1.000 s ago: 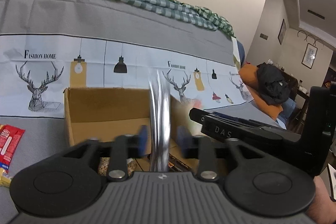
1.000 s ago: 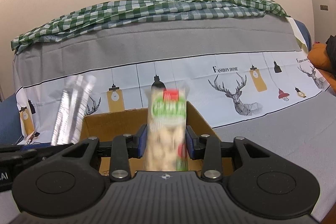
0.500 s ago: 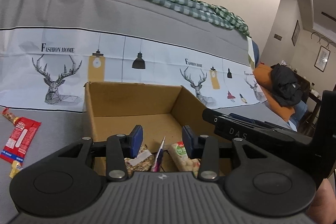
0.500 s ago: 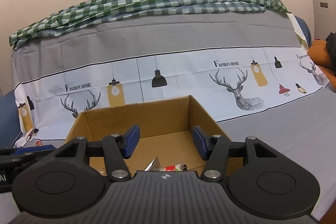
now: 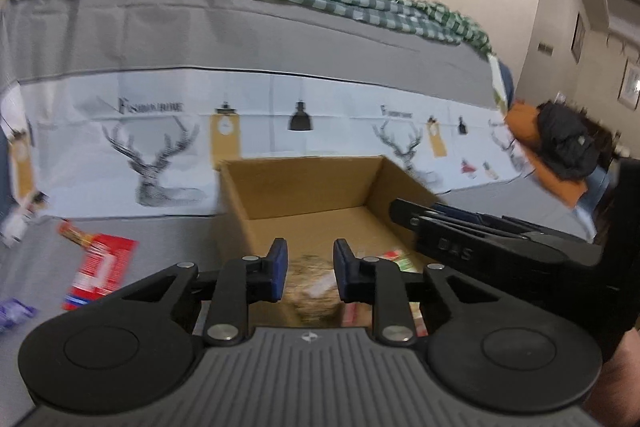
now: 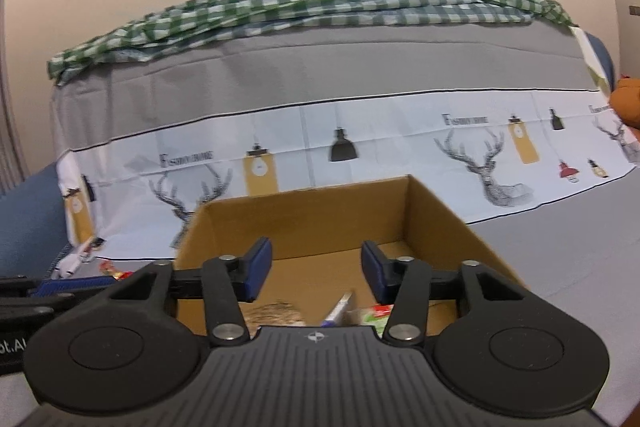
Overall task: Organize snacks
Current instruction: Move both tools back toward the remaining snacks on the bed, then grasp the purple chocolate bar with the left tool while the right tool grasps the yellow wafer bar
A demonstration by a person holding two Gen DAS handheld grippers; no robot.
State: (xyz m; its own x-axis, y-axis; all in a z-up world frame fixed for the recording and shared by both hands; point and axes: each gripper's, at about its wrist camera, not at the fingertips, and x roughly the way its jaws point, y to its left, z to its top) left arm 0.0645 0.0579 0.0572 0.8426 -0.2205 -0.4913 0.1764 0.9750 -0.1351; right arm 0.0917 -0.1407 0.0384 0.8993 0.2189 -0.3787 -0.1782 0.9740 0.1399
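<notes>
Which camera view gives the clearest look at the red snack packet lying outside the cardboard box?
The left wrist view: the red snack packet lies in full sight on the grey cover, left of the cardboard box. The right wrist view shows only a small red scrap at its left edge, perhaps another wrapper.

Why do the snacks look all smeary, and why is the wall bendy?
Left wrist view: motion blur smears the red packet and the snacks in the box. Right wrist view: sharper, though the snacks low in the box stay fuzzy. Both views: the fisheye lens curves the wall.
</notes>
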